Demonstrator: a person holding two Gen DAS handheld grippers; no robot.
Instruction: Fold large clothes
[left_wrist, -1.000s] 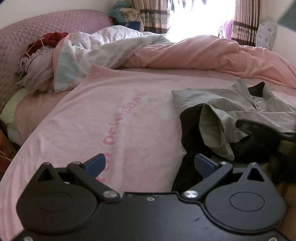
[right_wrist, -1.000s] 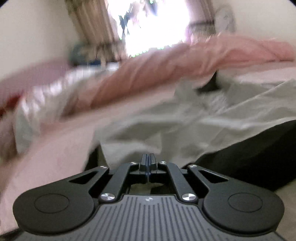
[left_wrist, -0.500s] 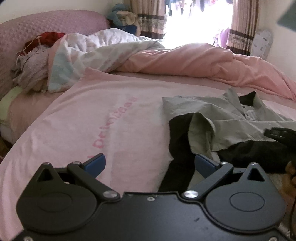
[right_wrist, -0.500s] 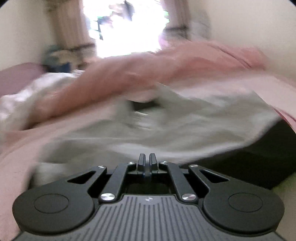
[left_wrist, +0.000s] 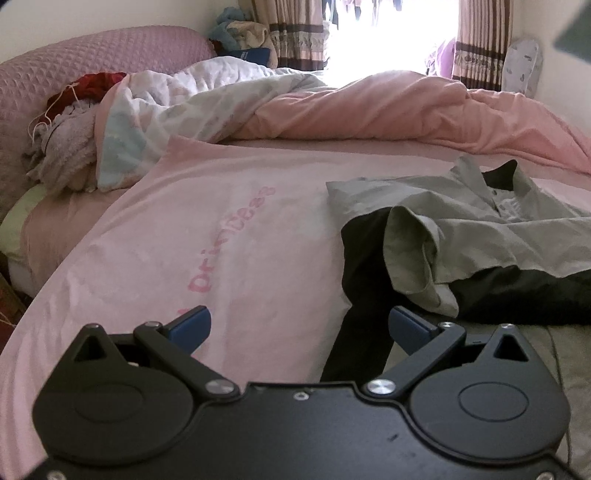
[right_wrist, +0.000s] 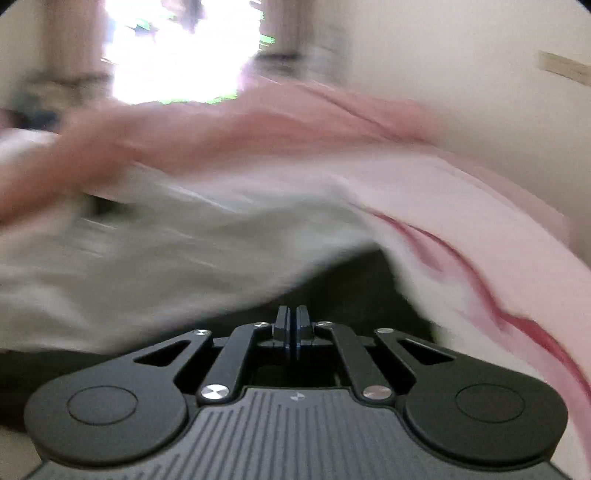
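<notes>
I'm still at the laying-out step: the shirt (left_wrist: 480, 225) lies crumpled on the bed (left_wrist: 258, 229), my left gripper (left_wrist: 299, 325) gapes empty, my right gripper (right_wrist: 291, 325) is pressed together on nothing, so next I must grab its hem.

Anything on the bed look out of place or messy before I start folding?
The grey shirt lies crumpled, not flat: one sleeve is bunched and curled over, with a black garment tangled underneath. A heap of clothes sits by the headboard.
</notes>
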